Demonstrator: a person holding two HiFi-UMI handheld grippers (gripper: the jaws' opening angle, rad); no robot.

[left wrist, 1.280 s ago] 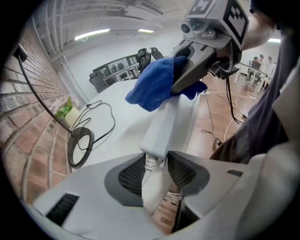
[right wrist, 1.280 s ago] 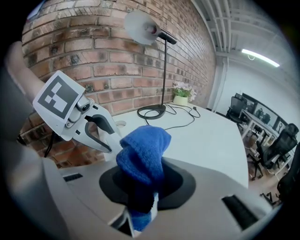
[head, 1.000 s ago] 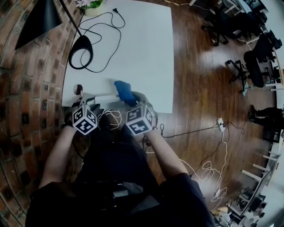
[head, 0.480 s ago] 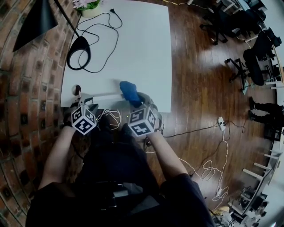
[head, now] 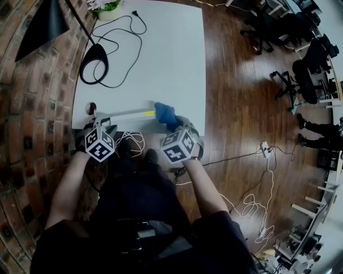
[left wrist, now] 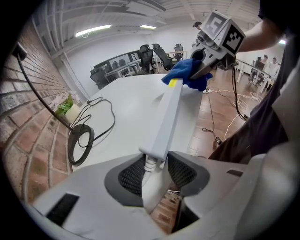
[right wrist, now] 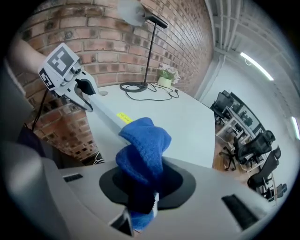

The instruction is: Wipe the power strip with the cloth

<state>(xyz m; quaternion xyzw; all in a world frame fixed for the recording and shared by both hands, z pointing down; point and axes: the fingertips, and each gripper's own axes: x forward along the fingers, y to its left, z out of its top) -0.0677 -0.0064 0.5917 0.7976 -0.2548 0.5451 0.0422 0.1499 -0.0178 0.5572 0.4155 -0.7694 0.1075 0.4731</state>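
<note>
The long white power strip [head: 127, 114] lies along the near edge of the white table [head: 161, 59]. My left gripper [head: 104, 124] is shut on its cord end [left wrist: 154, 152] and holds it steady. In the left gripper view the strip [left wrist: 169, 110] runs away from the jaws toward the blue cloth [left wrist: 185, 75]. My right gripper [head: 173, 126] is shut on the bunched blue cloth [head: 165, 115], which rests on the strip's right end. In the right gripper view the cloth [right wrist: 143, 150] fills the jaws of the right gripper [right wrist: 142, 185]. A yellow label [right wrist: 123, 117] shows on the strip beside the cloth.
A black lamp base [head: 95, 67] with its looping cord [head: 122, 32] stands at the table's far left. A flower pot [head: 110, 7] sits at the back corner. A brick wall [head: 32, 107] runs along the left. Cables [head: 252, 160] lie on the wooden floor, with office chairs [head: 300, 75] beyond.
My right gripper has slid the blue cloth to the right along the strip, uncovering more of the strip and its yellow label. The left gripper has stayed in place.
</note>
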